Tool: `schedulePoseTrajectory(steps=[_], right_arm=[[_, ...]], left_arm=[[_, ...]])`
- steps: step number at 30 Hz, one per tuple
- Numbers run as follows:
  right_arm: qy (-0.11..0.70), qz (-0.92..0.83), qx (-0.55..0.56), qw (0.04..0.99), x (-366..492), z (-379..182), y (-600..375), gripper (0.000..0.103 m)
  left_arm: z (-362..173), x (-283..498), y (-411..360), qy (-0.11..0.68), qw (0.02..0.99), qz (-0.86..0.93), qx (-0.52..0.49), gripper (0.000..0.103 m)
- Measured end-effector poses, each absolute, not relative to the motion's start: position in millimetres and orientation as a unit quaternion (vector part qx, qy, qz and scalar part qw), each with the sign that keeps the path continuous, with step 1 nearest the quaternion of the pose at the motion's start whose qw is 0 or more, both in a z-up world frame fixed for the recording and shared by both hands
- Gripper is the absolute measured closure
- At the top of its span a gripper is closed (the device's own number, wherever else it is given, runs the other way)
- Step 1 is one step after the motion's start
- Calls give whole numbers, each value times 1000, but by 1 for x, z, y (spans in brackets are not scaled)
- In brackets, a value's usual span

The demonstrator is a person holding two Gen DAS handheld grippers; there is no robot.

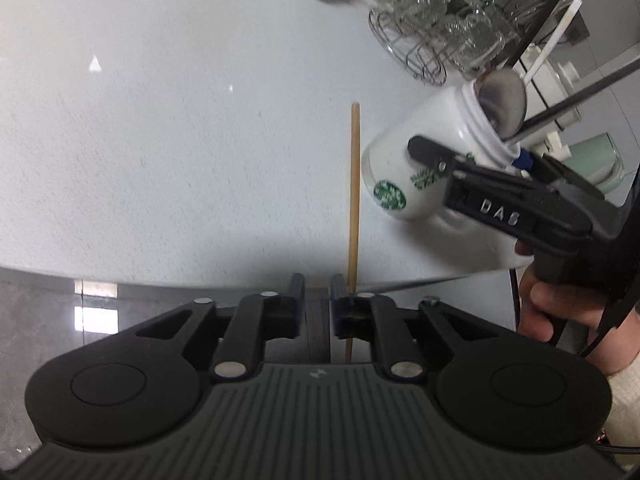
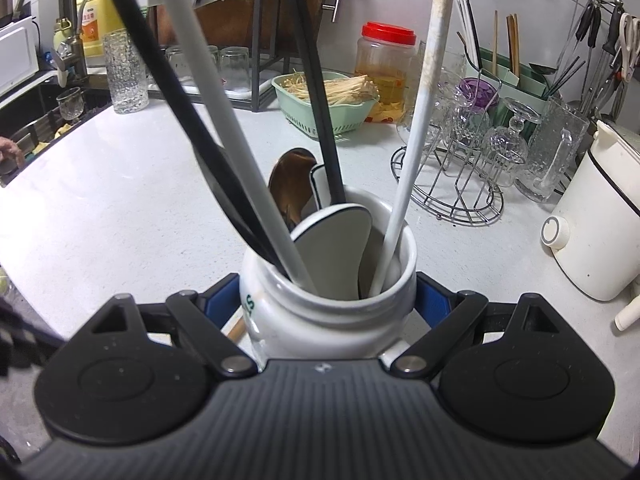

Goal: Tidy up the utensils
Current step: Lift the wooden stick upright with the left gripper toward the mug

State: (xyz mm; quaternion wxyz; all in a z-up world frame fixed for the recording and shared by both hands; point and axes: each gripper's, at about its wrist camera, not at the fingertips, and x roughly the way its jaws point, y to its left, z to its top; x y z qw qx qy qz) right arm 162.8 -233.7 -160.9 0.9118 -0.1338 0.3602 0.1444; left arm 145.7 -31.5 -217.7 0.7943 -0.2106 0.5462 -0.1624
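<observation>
The pale speckled bench (image 1: pixel 160 140) carries everything here. Largest on it is one white ceramic jar with a green logo (image 1: pixel 404 168), tilted in the left wrist view and clamped at its neck by the right hand-held gripper (image 2: pixel 328 300) — its blue pads press the jar's two sides. The jar holds several long utensils: two black-handled ones (image 2: pixel 316 100), one grey-handled one (image 2: pixel 208 92), one white stick (image 2: pixel 416 140) and one brown wooden spoon (image 2: pixel 290 184), all leaning out of the mouth. Behind stand one wire rack of clear glasses (image 2: pixel 460 184), one green plastic basket (image 2: pixel 332 116) and one white kettle (image 2: pixel 596 220). Smallest is a single wooden chopstick (image 1: pixel 354 200) — it runs straight up beside the jar, its lower part against the right finger of the left hand-held gripper (image 1: pixel 318 304), whose fingers stand slightly apart.
</observation>
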Motion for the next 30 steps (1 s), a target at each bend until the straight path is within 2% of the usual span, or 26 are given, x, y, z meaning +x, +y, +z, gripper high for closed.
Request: schedulePoseTrajectory(steps=[1, 2, 18, 21, 22, 23, 30], right_arm=[[361, 144, -134, 912, 162, -161, -235, 11], [361, 144, -134, 912, 162, -161, -236, 11], [363, 140, -132, 912, 155, -160, -259, 11], [363, 141, -132, 912, 155, -160, -259, 11], [363, 140, -132, 912, 155, -160, -259, 11], [363, 140, -133, 911, 155, -160, -258, 11], [363, 141, -134, 911, 155, -160, -258, 11]], left_arm=[[-221, 146, -34, 550, 790, -168, -212, 75], [-225, 146, -36, 552, 788, -172, -214, 74], [-264, 153, -84, 576, 767, -202, -198, 74], [-268, 150, -79, 582, 769, -178, -197, 83], [-267, 147, -77, 581, 770, -173, -201, 93], [-265, 146, -74, 577, 772, -170, -205, 96], [-222, 143, -51, 531, 802, -148, -231, 98]])
